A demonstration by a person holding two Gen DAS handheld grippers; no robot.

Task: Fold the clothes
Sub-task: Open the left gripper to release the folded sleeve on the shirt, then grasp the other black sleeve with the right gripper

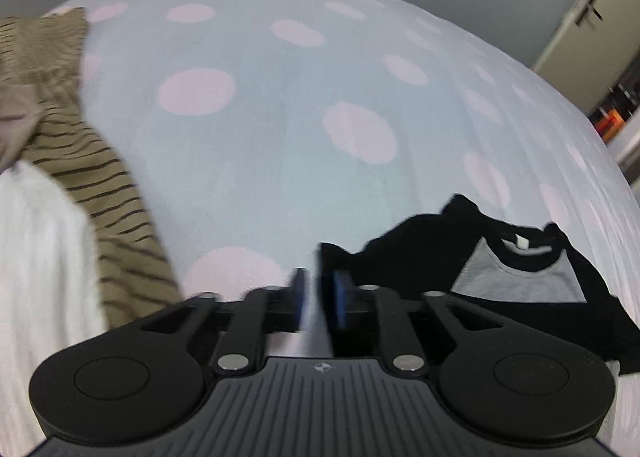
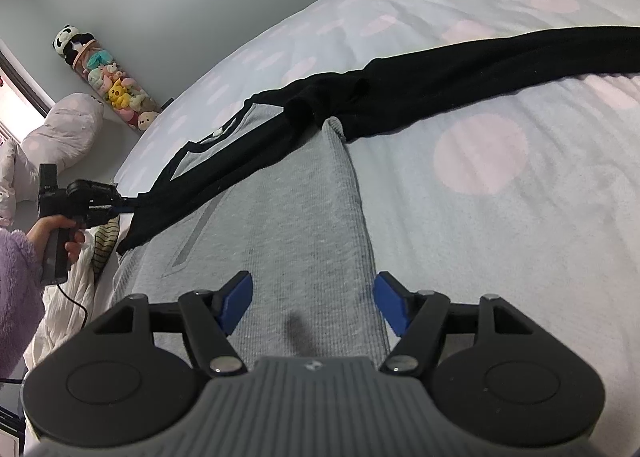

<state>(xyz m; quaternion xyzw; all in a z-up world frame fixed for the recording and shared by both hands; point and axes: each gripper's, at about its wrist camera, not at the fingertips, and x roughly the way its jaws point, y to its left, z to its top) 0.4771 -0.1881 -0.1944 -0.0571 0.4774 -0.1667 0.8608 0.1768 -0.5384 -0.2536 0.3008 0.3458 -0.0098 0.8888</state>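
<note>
Right gripper point(image 2: 314, 307) hovers with blue pads wide apart over the grey cotton shirt with black sleeves point(image 2: 288, 217), spread flat on the dotted pale-blue bedsheet point(image 2: 520, 217). Left gripper point(image 1: 316, 299), jaws narrow, seems to have the sleeve cuff between its pads, probably to fold it inward.

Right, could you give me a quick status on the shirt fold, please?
Left tool narrowly open beside black sleeve end. Right tool open over shirt, grey body. Far sleeve stretched out, unfolded. Striped garment off to side.
</note>
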